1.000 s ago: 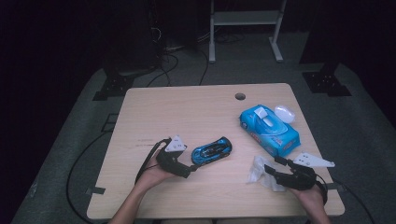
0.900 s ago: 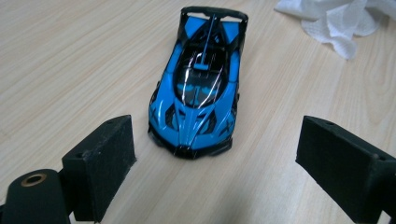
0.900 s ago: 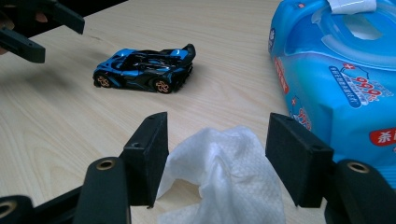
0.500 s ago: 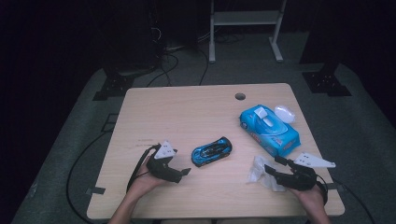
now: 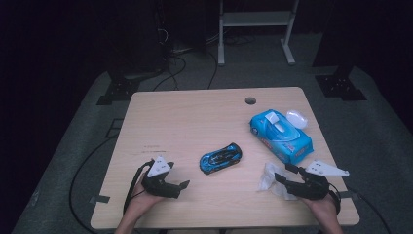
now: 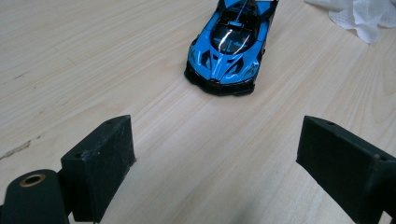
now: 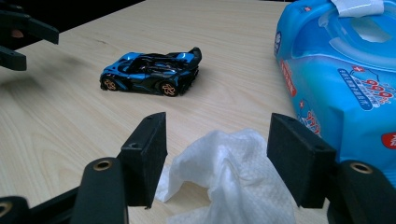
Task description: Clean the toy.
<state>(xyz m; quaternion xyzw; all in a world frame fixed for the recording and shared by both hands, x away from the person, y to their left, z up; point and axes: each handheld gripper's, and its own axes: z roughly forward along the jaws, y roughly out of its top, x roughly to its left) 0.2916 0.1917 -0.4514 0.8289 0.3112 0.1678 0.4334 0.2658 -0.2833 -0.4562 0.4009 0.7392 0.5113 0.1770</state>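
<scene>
Jaws: left gripper (image 5: 181, 187) spread wide, nothing between them; pads rest low over bare table (image 5: 195, 117). In the left gripper view the car (image 6: 231, 42) sits at 12 o'clock ahead of the gap, nose toward the camera, clear of both pads.

High view, left to right: left gripper at table's 7 o'clock; car near centre, at 2 o'clock from that gripper, apart from it; wipe (image 5: 269, 178) at 5 o'clock; right gripper (image 5: 282, 180) just behind it.

Right gripper jaws partly open, straddling the crumpled wipe (image 7: 229, 182); contact with pads: cannot tell. Wipes pack (image 5: 281, 135) at 12 o'clock from right gripper, near the wipe.
</scene>
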